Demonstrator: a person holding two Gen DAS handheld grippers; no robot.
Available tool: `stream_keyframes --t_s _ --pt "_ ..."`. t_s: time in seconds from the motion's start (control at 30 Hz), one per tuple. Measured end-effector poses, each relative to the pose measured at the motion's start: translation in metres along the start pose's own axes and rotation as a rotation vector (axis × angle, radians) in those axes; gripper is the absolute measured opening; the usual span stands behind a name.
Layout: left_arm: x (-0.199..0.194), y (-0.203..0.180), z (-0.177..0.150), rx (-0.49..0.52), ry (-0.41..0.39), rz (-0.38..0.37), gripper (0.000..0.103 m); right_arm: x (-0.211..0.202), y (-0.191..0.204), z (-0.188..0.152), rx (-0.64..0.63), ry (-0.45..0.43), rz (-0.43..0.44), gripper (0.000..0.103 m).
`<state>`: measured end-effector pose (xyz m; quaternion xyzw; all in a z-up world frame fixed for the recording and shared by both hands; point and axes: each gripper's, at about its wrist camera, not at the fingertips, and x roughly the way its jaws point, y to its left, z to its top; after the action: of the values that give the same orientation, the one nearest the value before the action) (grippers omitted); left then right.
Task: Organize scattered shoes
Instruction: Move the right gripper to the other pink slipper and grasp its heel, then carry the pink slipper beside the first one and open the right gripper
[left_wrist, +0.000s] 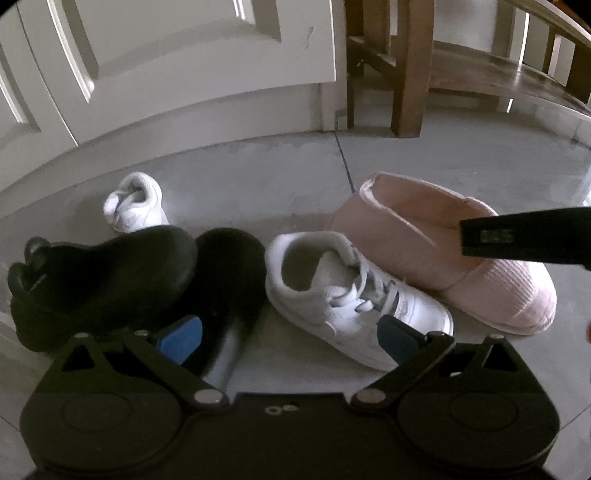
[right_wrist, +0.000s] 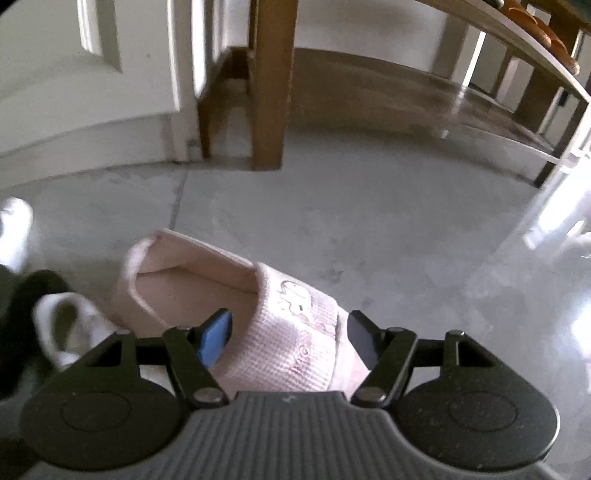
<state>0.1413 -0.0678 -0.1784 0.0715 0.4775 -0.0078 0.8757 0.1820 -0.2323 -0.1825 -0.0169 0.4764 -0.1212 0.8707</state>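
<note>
Left wrist view: the left tool (left_wrist: 290, 334) hangs over the grey floor (left_wrist: 424, 166) with its jaws wide and nothing between the blue pads. Taking the white sneaker (left_wrist: 354, 295) as the landmark, that shoe lies just past the tool's right-hand finger, heel toward the door. A pair of black shoes (left_wrist: 110, 280) sits touching its left side, one tipped so its sole shows. A pink slipper (left_wrist: 436, 251) lies against its right side, toe nearest the camera. A second, small white sneaker (left_wrist: 135, 203) stands behind it and to the left, well apart, near the white panelled door (left_wrist: 166, 74). A dark bar, part of the right tool (left_wrist: 524, 236), crosses above the slipper. Wooden legs of a shoe rack (left_wrist: 406, 74) stand behind, right of the door.

Right wrist view: the right tool (right_wrist: 290, 341) is low over the pink slipper (right_wrist: 207, 288), its jaws standing wide on either side of the waffle-textured upper; whether the pads press the fabric cannot be told. Only here does a printed figure on the upper show. The white sneaker (right_wrist: 70, 325) is only a blurred heel left of the slipper, with black shoes (right_wrist: 18, 325) at the frame edge. The rack's lower shelf (right_wrist: 406, 103) runs behind.
</note>
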Motion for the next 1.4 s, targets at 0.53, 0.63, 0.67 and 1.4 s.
stream_keyframes --t_s 0.53,0.63,0.67,1.4 --pt "-0.015 -0.003 0.0 0.025 -0.028 0.0 0.102 -0.006 -0.044 -0.009 0.227 0.049 0.083 0.018" --pt "-0.026 -0.007 -0.002 0.049 -0.048 0.001 0.102 -0.017 -0.052 -0.015 0.256 0.063 0.086 0.017" --pt "-0.03 -0.008 -0.003 0.055 -0.053 0.001 0.102 -0.023 -0.058 -0.019 0.275 0.072 0.082 0.017" --pt "-0.109 -0.004 -0.075 0.165 -0.055 -0.014 0.102 -0.117 -0.081 -0.141 0.473 0.226 0.051 0.015"
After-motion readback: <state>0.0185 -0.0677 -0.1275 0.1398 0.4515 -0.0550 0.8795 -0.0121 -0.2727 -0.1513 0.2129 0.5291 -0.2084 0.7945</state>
